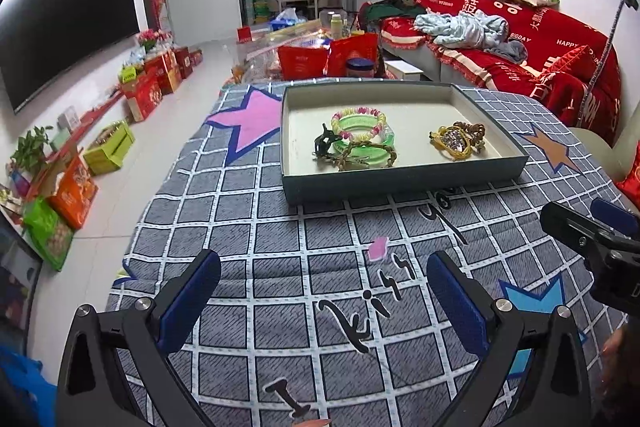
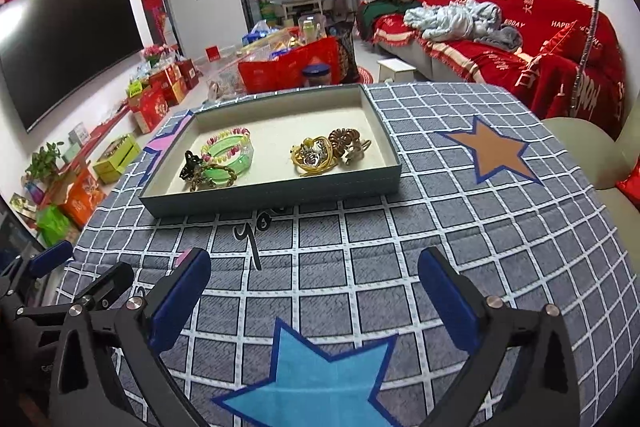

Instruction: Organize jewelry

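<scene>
A shallow grey-green tray (image 1: 404,183) (image 2: 272,197) with a cream floor sits on the checked quilt. On its left lie green bangles with a pastel bead bracelet (image 1: 360,125) (image 2: 228,147), a black claw clip (image 1: 325,143) (image 2: 190,163) and a braided brown bracelet (image 1: 366,155) (image 2: 218,175). On its right lie a gold chain pile with a crystal pendant (image 1: 454,143) (image 2: 314,157) and a brown coil hair tie (image 1: 474,131) (image 2: 344,139). My left gripper (image 1: 324,291) and right gripper (image 2: 314,287) are open and empty, held over the quilt short of the tray.
The grey checked quilt (image 1: 304,235) with star patches covers the table. A red-covered sofa (image 1: 520,39) stands at the right, a dark TV (image 1: 64,23) on the left wall, gift boxes (image 1: 148,87) along the floor. The right gripper's fingers (image 1: 576,223) show at the left view's right edge.
</scene>
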Motion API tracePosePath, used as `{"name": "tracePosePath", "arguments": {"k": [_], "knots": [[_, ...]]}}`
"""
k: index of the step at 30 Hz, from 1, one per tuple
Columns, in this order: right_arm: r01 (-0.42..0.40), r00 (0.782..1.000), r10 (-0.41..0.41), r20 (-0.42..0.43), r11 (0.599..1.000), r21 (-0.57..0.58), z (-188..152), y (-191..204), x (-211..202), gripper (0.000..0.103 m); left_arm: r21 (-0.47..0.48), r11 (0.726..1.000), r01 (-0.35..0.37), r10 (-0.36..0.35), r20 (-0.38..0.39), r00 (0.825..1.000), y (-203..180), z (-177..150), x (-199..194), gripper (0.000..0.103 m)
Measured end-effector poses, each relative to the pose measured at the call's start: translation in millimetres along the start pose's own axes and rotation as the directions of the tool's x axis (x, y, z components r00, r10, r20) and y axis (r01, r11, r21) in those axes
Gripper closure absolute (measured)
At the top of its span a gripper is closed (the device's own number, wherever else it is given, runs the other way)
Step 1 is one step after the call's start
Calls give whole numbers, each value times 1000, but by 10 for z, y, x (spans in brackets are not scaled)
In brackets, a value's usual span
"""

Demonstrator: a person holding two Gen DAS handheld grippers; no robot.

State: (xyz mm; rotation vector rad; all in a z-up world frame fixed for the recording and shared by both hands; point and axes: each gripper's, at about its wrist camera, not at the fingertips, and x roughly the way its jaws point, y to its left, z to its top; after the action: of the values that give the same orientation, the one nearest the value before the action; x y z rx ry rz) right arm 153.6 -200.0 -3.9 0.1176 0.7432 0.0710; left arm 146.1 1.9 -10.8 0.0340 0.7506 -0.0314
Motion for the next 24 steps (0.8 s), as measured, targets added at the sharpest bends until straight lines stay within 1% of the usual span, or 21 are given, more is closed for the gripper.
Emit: {"name": "tracePosePath", "arguments": {"k": [4,9,13,21,24], "knots": [[5,1000,-5,11,1000,1,-78,-4,-85,0,11,1000,1,-1,14,1000,-45,-48,-78,0],[36,999,-36,21,999,-2,-140,-41,-151,0,0,1000,-8,8,19,1000,-54,-123,-132,0],[54,998,-54,21,999,0,-178,-83,-181,0,-26,1000,-12,12,6,1000,-29,-175,-149,0],[96,995,-93,47,994,-53,-191,-16,-242,0,-26,999,-38,39,20,999,-36,-172,-194,0],[103,993,-99,60,992,-70,-188,14,-272,0,-26,999,-37,37,19,999,-45,-168,-203,0]]}}
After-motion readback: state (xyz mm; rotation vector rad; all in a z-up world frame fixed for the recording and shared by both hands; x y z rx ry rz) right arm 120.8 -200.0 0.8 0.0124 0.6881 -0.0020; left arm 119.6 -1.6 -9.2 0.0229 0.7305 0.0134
